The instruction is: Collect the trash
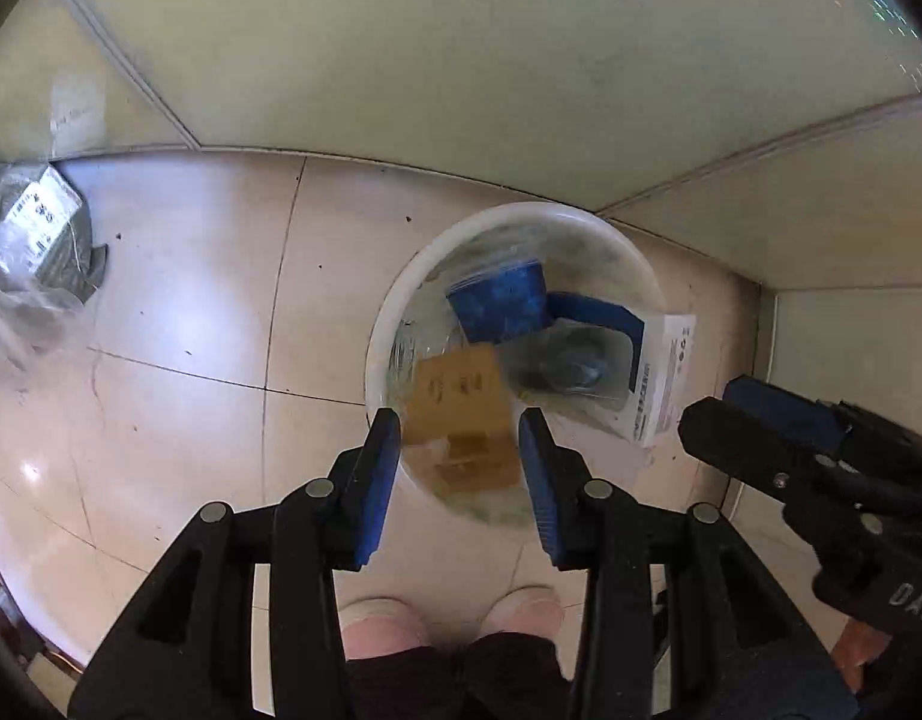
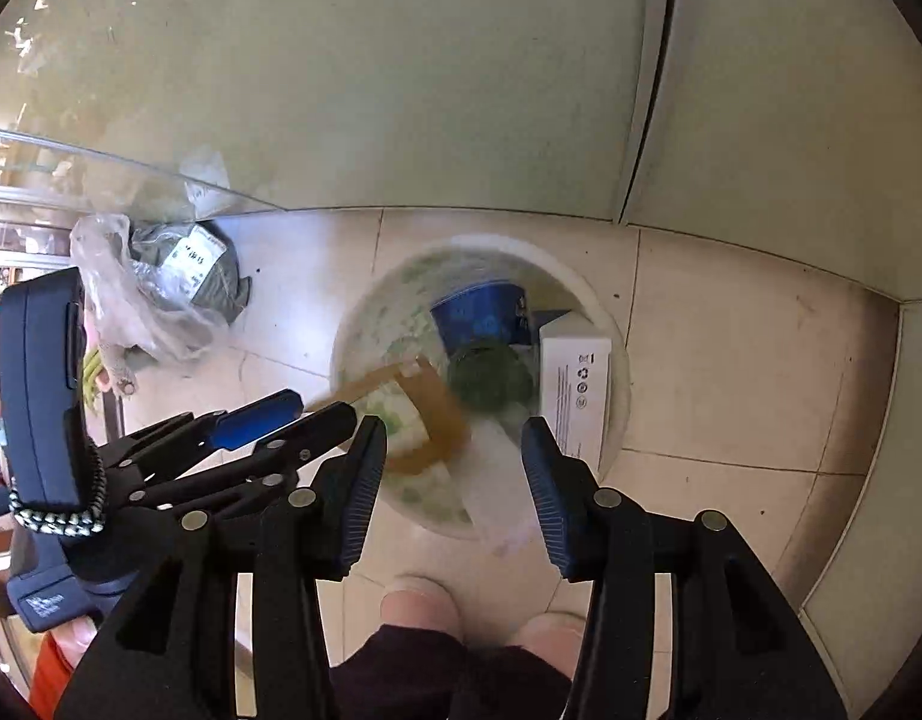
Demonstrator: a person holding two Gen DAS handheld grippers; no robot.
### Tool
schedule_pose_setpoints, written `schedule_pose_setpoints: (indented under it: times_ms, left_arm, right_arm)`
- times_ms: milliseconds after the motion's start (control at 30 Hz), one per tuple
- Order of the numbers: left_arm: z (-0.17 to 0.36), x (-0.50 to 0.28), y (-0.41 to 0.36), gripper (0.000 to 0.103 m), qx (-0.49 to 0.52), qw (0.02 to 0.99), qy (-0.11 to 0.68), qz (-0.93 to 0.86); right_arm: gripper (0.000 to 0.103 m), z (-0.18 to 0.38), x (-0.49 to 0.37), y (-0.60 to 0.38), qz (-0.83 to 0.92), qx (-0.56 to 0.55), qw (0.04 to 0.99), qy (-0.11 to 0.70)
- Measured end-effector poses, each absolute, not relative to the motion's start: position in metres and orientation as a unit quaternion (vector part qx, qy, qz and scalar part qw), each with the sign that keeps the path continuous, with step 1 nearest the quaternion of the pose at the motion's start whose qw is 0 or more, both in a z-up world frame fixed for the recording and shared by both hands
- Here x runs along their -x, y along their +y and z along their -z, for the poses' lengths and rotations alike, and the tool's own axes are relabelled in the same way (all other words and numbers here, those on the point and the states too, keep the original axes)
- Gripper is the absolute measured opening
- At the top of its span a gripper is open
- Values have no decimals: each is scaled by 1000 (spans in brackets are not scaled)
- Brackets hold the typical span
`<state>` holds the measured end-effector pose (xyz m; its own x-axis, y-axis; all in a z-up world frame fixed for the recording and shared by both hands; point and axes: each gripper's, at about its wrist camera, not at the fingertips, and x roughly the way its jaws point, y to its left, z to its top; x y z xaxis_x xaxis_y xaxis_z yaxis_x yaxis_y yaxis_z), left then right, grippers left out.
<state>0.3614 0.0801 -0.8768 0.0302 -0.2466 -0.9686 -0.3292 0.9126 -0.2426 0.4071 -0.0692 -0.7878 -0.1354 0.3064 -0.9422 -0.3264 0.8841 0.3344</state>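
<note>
A white round bin point(image 1: 381, 324) point(image 2: 616, 336) stands on the tiled floor below both grippers. In it lie a brown cardboard box point(image 1: 463, 414) point(image 2: 434, 414), a blue packet point(image 1: 499, 303) point(image 2: 478, 315), a white box with print point(image 1: 664, 378) point(image 2: 574, 384) leaning on the rim, and a dark round lid point(image 2: 490, 384). My left gripper point(image 1: 459, 468) is open and empty above the bin's near rim. My right gripper point(image 2: 452, 468) is open and empty above the bin. A pale blurred piece point(image 2: 490, 480) shows between its fingers.
A grey parcel bag with a label and crumpled clear plastic point(image 1: 41, 240) point(image 2: 179, 276) lie on the floor to the left. Green-white cabinet fronts point(image 1: 461, 60) stand behind the bin. The person's feet point(image 1: 389, 624) point(image 2: 422, 606) are just below the grippers.
</note>
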Motion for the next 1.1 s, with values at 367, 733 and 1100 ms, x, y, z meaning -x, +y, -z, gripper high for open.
schedule_pose_setpoints:
  times_ms: [367, 733, 1100]
  left_arm:
    - [712, -347, 75, 40, 203, 711, 672, -45]
    - [373, -302, 72, 40, 204, 808, 549, -62]
    - [112, -208, 55, 46, 121, 927, 353, -48]
  right_arm:
    - [44, 644, -395, -91, -233, 6, 690, 685]
    - [44, 334, -351, -130, -256, -3, 784, 565]
    - [44, 110, -244, -166, -254, -33, 900, 354]
